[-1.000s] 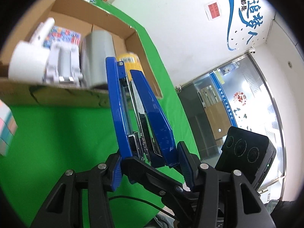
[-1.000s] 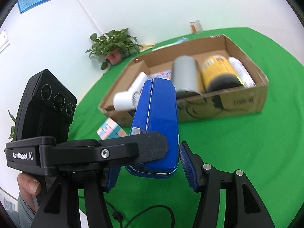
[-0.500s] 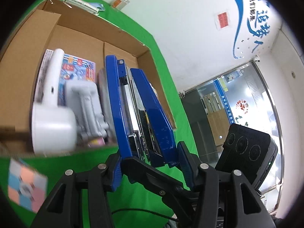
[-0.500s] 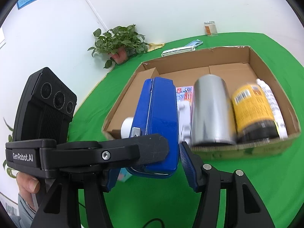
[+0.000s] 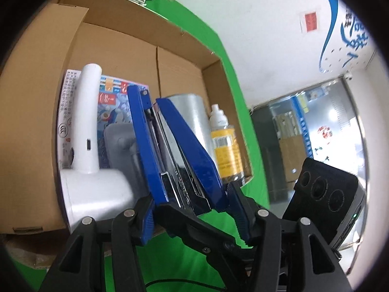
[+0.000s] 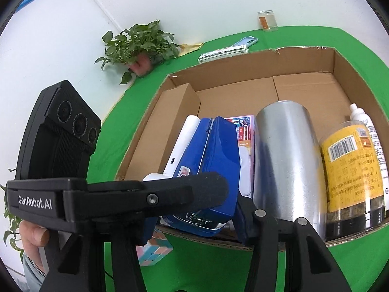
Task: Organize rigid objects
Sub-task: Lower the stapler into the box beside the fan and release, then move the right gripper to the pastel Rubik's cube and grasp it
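A large blue stapler [image 5: 175,150] hangs over the near part of an open cardboard box [image 5: 121,56]. My left gripper [image 5: 189,202] is shut on it, one pad on the base and one on the handle. From the other side my right gripper [image 6: 194,216] has the stapler [image 6: 214,160] between its fingers. Its jaws are closing, and the right pad lies against the stapler's side. The left pad is hidden behind the left gripper's black finger. Below the stapler, inside the box [image 6: 304,92], lie a white handheld device [image 5: 90,126] and a silver cylinder [image 6: 287,158].
The box also holds a yellow jar [image 6: 350,165], a white bottle [image 6: 364,121], a colourful booklet [image 5: 109,97] and a grey item [image 5: 119,143]. A pastel puzzle cube [image 6: 153,250] lies on the green cloth before the box. A potted plant [image 6: 138,43] and a glass jar [image 6: 267,20] stand behind.
Both grippers have carried the stapler forward, from in front of the box to above its near wall and contents. The gap beside the right gripper's right finger has closed.
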